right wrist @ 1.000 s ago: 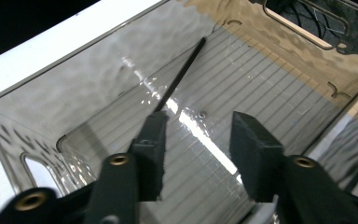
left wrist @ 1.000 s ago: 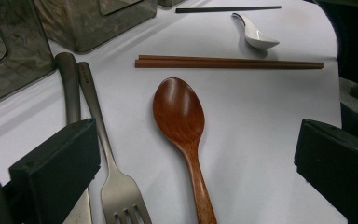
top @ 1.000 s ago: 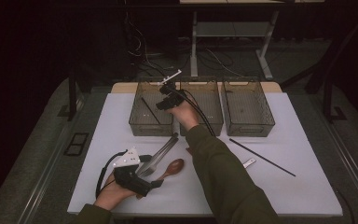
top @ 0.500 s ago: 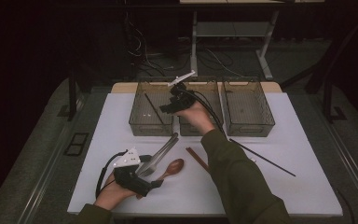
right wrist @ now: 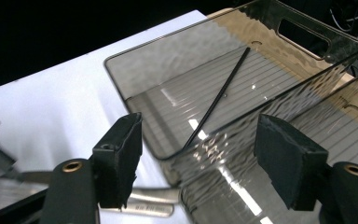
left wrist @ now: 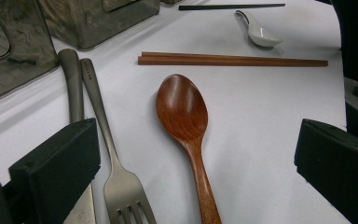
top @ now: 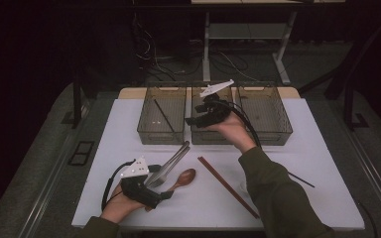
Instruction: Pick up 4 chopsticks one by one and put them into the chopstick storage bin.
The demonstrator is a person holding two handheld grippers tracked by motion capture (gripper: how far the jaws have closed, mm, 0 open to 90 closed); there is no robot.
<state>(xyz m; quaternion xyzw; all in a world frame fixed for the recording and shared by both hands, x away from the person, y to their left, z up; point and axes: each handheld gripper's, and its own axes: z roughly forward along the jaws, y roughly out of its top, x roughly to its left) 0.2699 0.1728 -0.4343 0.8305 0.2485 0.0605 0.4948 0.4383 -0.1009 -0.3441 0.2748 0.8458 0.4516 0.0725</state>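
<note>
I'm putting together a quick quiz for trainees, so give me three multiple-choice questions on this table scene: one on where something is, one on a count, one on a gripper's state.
1. Where does the thin black chopstick in a bin lie?
A. left bin
B. middle bin
C. right bin

2. How many smoked clear bins stand in the row?
A. two
B. three
C. four

3. How are the left gripper's jaws set?
A. shut on the wooden spoon
B. shut on the fork
C. open, holding nothing

Answers:
1 A, the high view shows it slanting across the left bin's floor.
2 B, three stand side by side.
3 C, the wooden spoon lies free between the spread jaws.
</note>
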